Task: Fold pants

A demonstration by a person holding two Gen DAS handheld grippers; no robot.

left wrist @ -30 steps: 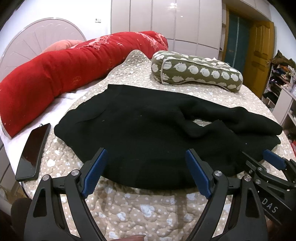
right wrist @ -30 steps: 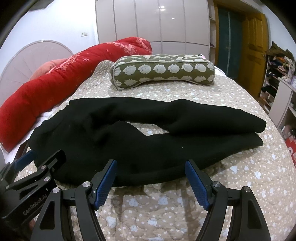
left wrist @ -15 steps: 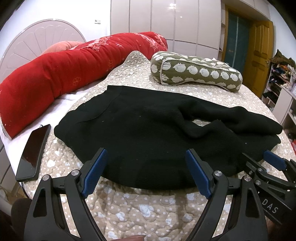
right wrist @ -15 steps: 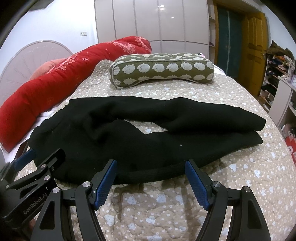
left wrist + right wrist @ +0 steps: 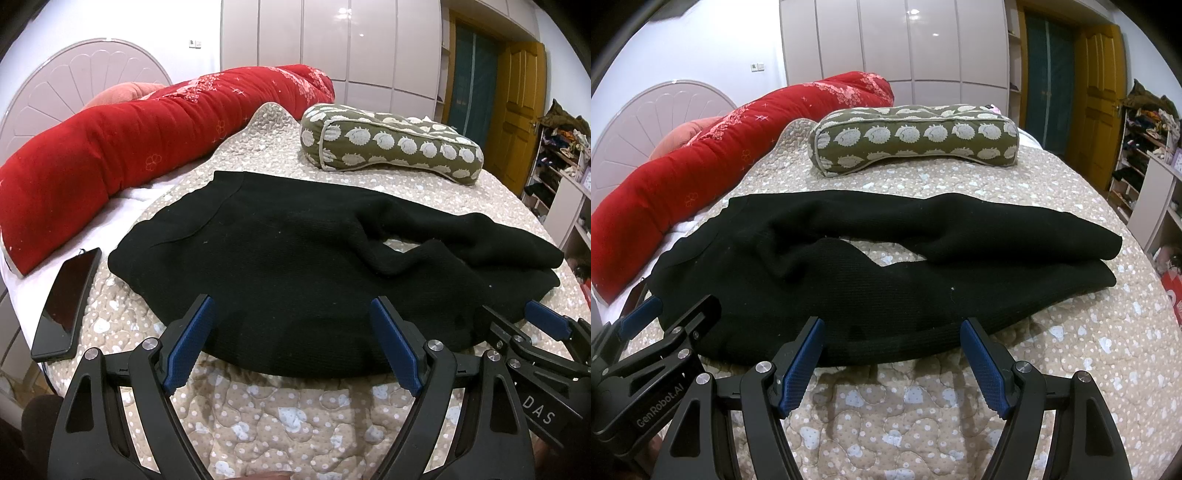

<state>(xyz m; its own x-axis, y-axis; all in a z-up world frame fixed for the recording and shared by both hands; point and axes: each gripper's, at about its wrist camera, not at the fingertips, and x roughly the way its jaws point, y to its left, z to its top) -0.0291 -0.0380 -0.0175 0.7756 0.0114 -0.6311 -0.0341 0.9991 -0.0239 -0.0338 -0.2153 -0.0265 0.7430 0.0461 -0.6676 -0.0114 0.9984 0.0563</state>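
A: How does the left gripper (image 5: 291, 339) stand?

B: Its blue-padded fingers (image 5: 188, 341) are spread wide with nothing between them, held low over the quilted bedspread (image 5: 288, 417), just short of the near hem of the pants.

A: And the right gripper (image 5: 892, 356)?

B: The same: jaws apart, gripping nothing, tips at the edge of the fabric. Each gripper shows at the margin of the other's view, so the two sit side by side along the near edge.

A: Where are the pants?

B: The black pants (image 5: 295, 266) lie directly ahead of both grippers, spread across the bed. The broad waist part sits in front of the left gripper; the legs run off to the right, in front of and beyond the right gripper. In the right wrist view the pants (image 5: 871, 269) have one leg lying over the other at the far right end, with a patch of bedspread showing through a gap between them nearer the crotch.

A: Beyond that?

B: Past the pants lies a green patterned pillow (image 5: 916, 138). To the left, farther back, stretches a long red bolster (image 5: 155, 140). Left of the left gripper, a dark phone (image 5: 66, 306) rests on the bed beside the waist end, apart from the cloth.
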